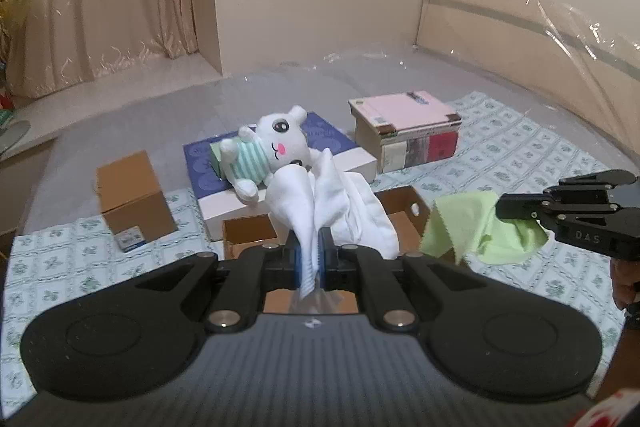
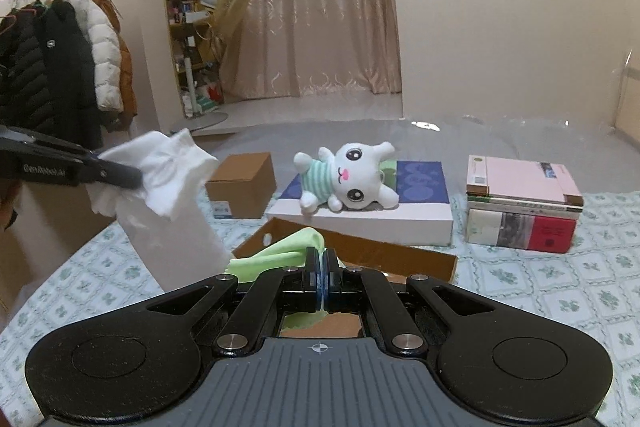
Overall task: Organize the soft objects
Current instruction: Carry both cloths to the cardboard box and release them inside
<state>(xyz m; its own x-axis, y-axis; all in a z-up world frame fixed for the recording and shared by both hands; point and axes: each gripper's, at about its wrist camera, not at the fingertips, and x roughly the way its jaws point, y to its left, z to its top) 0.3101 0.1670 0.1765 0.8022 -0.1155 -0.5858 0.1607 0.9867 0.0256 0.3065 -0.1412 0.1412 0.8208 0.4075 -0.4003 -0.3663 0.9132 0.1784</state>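
Left jaws: left gripper (image 1: 311,255) pinched tight on a white cloth (image 1: 340,203); fabric bunches up above the pads and a striped edge hangs below

Right jaws: right gripper (image 2: 321,269) closed right down on a green cloth (image 2: 276,255), a thin sliver of it between the pads

Cloths: both are held up in the air over the open cardboard box (image 2: 360,251); the two grippers are apart, side by side

Plush toy: white bunny (image 2: 352,175) in a striped top, lying on the blue-topped white box (image 2: 420,199) behind

Surroundings: closed brown carton (image 2: 244,183) to the left, stack of books (image 2: 524,203) to the right, all on a floral bedspread (image 2: 540,287)
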